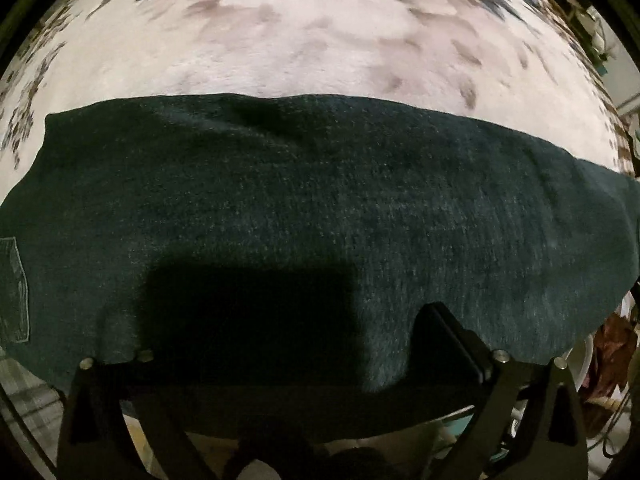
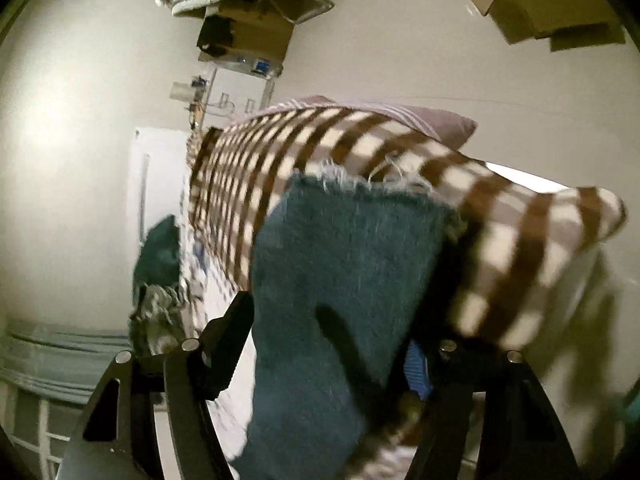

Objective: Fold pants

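Pants lie crosswise under left tongs; right tongs carry the frayed leg end

Pants [image 1: 320, 208] spread as a dark green band running left-right across the left wrist view, flat on a pale floral blanket [image 1: 304, 48], prob. a bed. A stitched patch pocket [image 1: 14, 292] shows at the far left edge. Left tongs [image 1: 280, 340] hang over the near edge of the cloth, spread wide w/ nothing pinched; only the right finger [image 1: 452, 340] is clear, the left one lost in shadow. Long axis of the fabric thus runs across the tongs' line, not along it.

In the right wrist view, right tongs [image 2: 332, 344] stand partly spread w/ a blue-green leg [image 2: 344, 264] hanging between them, frayed hem [image 2: 360, 178] uppermost. Whether the pads truly press it can't be told: blur. Behind sits a brown-checked pillow [image 2: 480, 200].

Judgement: left tongs are nearer the flat body, so next grab likely falls on that near edge.
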A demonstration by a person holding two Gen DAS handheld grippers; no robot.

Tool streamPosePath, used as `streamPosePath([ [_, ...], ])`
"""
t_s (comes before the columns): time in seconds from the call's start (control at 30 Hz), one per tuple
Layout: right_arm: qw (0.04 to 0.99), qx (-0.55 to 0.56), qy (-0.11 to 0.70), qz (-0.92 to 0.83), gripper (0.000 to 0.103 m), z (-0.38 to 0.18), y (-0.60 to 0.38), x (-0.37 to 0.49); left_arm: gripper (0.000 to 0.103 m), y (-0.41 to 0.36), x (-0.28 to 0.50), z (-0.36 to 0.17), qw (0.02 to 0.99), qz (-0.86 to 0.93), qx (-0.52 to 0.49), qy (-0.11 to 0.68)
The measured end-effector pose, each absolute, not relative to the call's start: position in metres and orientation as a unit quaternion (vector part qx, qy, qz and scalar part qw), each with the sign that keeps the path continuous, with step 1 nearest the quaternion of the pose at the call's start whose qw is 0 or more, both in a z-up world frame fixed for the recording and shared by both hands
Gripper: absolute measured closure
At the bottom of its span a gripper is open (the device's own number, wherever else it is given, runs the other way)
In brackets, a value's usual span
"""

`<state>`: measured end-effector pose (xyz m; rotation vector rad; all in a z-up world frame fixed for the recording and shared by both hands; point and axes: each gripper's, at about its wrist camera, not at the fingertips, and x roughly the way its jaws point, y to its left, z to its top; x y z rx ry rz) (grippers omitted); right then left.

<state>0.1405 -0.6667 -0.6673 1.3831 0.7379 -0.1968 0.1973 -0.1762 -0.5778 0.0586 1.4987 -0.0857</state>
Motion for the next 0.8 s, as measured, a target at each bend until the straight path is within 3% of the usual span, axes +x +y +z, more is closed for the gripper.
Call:
streamPosePath([
  [0.03,0.705,0.623,0.329,-0.086,0.036,-0.671,-0.671,0.146,0.0,-0.184,0.197,-0.579,0.732,-0.035,0.026,0.68],
  [0.1,0.707,0.618,0.331,-0.092,0.057,-0.673,-0.671,0.155,0.0,-0.192,0.197,-0.577,0.737,-0.024,0.021,0.675],
  [0.13,0.708,0.616,0.332,-0.098,0.082,-0.672,-0.671,0.157,0.0,-0.195,0.196,-0.578,0.739,-0.019,0.018,0.673],
  [0.17,0.708,0.616,0.331,-0.104,0.094,-0.672,-0.676,0.158,0.0,-0.196,0.197,-0.579,0.74,-0.016,0.016,0.672],
  [0.4,0.714,0.601,0.327,-0.148,0.096,-0.634,-0.676,0.159,0.0,-0.181,0.22,-0.56,0.728,-0.02,-0.012,0.685],
  [0.6,0.763,0.543,0.333,-0.105,0.096,-0.544,-0.634,0.161,0.0,-0.16,0.222,-0.511,0.748,-0.02,-0.033,0.663],
  [0.8,0.813,0.454,0.363,-0.04,0.096,-0.458,-0.52,0.191,0.0,-0.113,0.209,-0.465,0.764,-0.009,-0.062,0.642],
])
